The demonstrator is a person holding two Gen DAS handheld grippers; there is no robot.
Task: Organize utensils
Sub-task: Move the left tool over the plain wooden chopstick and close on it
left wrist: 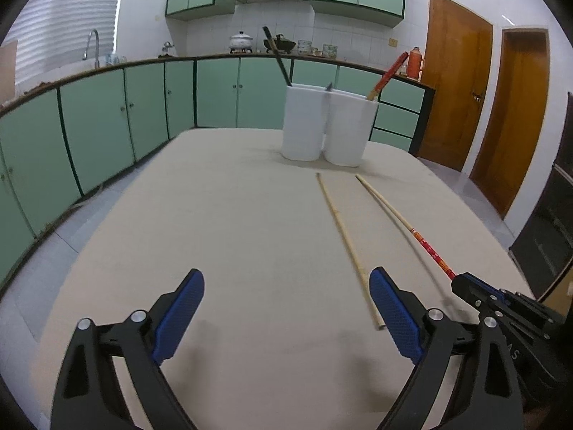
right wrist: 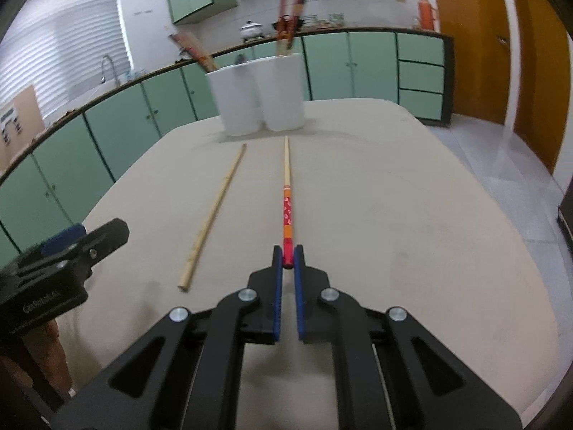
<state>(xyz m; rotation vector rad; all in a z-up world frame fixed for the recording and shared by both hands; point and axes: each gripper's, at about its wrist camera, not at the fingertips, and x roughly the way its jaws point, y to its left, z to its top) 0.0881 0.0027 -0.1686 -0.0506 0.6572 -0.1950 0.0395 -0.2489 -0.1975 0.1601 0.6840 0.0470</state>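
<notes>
Two white holders (left wrist: 324, 125) (right wrist: 261, 95) stand side by side at the far end of the beige table (left wrist: 232, 236); several utensils stick out of them. A red-handled chopstick (right wrist: 287, 193) (left wrist: 401, 218) lies pointing at the holders. My right gripper (right wrist: 287, 258) is shut on its red end, low at the table surface; it also shows in the left wrist view (left wrist: 456, 281). A plain wooden chopstick (left wrist: 343, 240) (right wrist: 218, 208) lies to its left. My left gripper (left wrist: 286, 308) is open and empty, its right finger (left wrist: 392, 313) beside the wooden chopstick's near end.
Green cabinets (left wrist: 107, 118) run along the left and back walls, with a sink tap (left wrist: 93, 44) and pots on the counter. Wooden doors (left wrist: 458, 82) are at the right. The table's edges drop to a tiled floor (right wrist: 501, 165) on both sides.
</notes>
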